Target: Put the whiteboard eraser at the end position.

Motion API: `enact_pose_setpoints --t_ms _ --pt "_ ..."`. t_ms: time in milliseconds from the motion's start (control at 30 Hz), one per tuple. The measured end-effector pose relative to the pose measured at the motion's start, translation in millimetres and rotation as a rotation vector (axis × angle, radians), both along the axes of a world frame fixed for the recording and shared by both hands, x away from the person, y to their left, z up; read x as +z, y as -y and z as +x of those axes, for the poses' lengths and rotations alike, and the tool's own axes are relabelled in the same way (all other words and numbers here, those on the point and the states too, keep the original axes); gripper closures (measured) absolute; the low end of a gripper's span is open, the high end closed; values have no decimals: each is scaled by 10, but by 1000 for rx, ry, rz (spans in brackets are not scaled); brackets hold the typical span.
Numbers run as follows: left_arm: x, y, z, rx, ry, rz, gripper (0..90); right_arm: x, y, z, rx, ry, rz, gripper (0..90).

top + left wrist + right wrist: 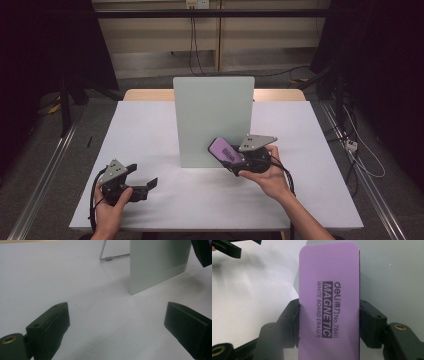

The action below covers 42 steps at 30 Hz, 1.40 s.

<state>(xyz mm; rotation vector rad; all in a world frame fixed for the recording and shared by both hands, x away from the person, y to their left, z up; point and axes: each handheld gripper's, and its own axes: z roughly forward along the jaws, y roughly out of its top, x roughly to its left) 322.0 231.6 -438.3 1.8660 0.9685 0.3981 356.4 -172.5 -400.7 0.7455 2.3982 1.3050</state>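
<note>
The right gripper point(231, 156), clamped across the purple eraser point(329, 302), points its long axis up-left at the nearby whiteboard point(212, 117); the left gripper point(142, 181) sits wide open and empty, far left.

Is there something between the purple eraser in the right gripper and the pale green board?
Nothing visible. The right gripper holds the purple rectangular magnetic whiteboard eraser right in front of the upright pale green board, with no object between them.

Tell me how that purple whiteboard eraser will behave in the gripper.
The purple whiteboard eraser probably stays stiff: it juts straight past the right gripper without sagging. It looks light, and its smooth face could slip. Marked magnetic, it may cling to the upright whiteboard.
</note>
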Motion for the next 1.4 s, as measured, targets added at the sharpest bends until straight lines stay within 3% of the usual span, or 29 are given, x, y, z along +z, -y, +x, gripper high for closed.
enact_pose_setpoints --t_ms 333,700,1067,1400 --pt "0 -14 13 -4 -1 -9 63 25 -15 8 24 -74 -28 411" --pt "-4 5 23 -9 -7 -7 63 25 -98 -20 100 -161 -58 412" --pt "19 22 11 -12 3 3 63 9 -200 -81 153 -214 -120 412" --pt "14 33 22 -20 1 10 63 -37 -325 -114 218 -271 -208 412"
